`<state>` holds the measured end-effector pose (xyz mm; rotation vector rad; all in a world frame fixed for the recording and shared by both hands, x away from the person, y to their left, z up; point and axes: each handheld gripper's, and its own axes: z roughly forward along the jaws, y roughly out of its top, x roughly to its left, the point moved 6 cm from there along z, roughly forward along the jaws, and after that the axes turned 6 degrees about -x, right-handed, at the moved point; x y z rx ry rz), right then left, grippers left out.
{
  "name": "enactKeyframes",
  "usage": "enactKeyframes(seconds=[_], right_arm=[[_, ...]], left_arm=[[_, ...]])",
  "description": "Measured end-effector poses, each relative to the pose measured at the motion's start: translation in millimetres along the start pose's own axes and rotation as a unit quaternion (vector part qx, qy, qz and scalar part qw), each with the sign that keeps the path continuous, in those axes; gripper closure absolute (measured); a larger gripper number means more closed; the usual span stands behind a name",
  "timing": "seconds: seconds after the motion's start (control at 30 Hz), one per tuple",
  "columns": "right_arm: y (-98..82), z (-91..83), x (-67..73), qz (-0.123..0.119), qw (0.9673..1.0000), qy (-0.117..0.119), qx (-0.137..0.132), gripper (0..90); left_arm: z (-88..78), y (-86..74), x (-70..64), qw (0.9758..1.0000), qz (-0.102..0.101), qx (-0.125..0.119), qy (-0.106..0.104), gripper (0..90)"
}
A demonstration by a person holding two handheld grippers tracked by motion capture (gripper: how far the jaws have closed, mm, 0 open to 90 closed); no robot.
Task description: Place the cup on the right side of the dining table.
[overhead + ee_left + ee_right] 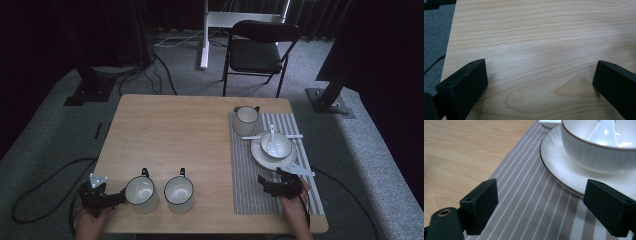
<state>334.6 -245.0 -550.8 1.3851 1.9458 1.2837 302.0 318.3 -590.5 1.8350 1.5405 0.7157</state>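
White bowl (596,150) on saucer (559,167) just ahead of my right gripper (544,200), jaws spread; left gripper (539,82) spread, beside mug (140,193).

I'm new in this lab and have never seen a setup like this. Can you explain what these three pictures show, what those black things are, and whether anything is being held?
No robot here: a person sits at a wooden table holding a hand-held gripper in each hand. The high view looks down from above; the left gripper is at the near left corner, the right gripper at the near right. The other two pictures come from cameras riding on the grippers, so the black blocks at their bottom edges are each gripper's own jaws.

On the table: two mugs near the front edge, and a striped placemat carrying a third mug, a plate with a bowl on it, and a spoon in the bowl.

Both pairs of jaws stand wide open; nothing is held.
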Motion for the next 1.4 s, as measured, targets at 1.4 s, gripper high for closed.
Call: enactKeyframes(seconds=[1.4], right_arm=[[-64.2,-60.5,-50.8,0.04,0.9938,-0.101,0.025,12.2]], left_arm=[[0.0,0.0,0.0,1.0,0.0,0.0,0.0,0.2]])
